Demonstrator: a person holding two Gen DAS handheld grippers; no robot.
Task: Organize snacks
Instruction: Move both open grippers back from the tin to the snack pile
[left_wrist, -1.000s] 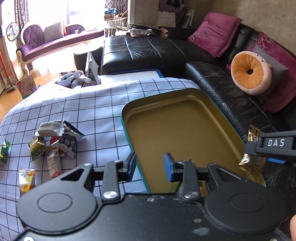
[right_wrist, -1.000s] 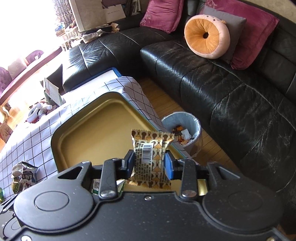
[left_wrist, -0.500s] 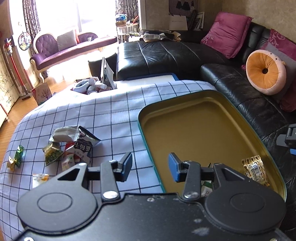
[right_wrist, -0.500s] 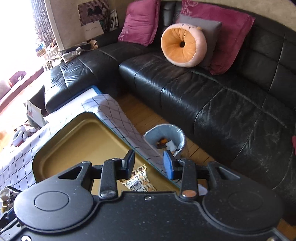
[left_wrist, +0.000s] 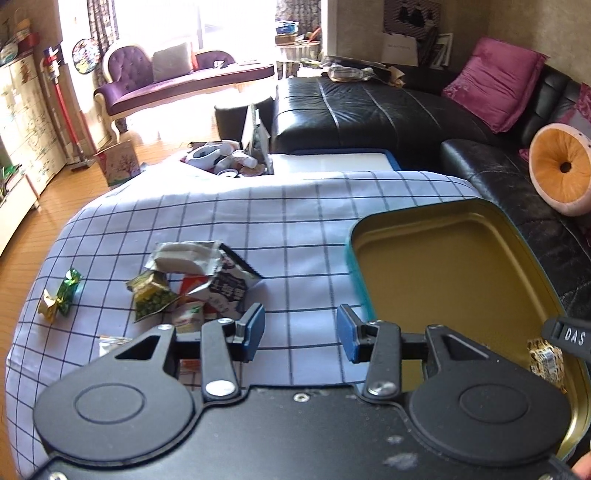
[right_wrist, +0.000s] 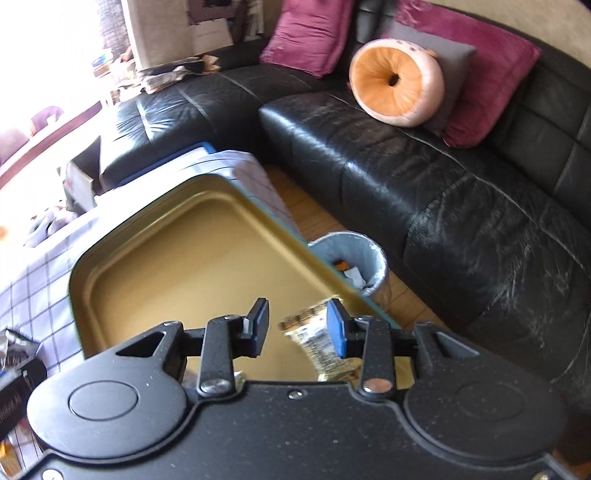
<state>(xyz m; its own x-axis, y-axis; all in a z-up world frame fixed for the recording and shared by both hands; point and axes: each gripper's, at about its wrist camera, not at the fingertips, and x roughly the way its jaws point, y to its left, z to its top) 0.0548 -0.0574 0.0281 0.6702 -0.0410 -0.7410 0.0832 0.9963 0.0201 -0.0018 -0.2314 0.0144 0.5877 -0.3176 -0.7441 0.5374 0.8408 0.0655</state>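
A heap of snack packets (left_wrist: 192, 284) lies on the checked tablecloth (left_wrist: 295, 221), just beyond and left of my left gripper (left_wrist: 301, 334), which hangs open with nothing between its fingers. Two green-wrapped sweets (left_wrist: 61, 299) lie apart at the far left. To the right stands the gold tin tray (left_wrist: 443, 280). A brown patterned packet (left_wrist: 546, 363) lies loose in its near right corner. My right gripper (right_wrist: 297, 326) hovers open over that packet (right_wrist: 317, 336), its pads clear of it. One of its fingers (left_wrist: 569, 336) shows at the left wrist view's right edge.
A black leather sofa (right_wrist: 443, 206) with magenta cushions and a round orange cushion (right_wrist: 395, 83) wraps the table's far and right sides. A small grey bin (right_wrist: 354, 258) stands on the floor between table and sofa. A box of clutter (left_wrist: 229, 158) sits beyond the table's far edge.
My right gripper has let go of the brown packet, which now lies in the tray. The left gripper's jaws have widened, and it has swung left from the tray towards the heap.
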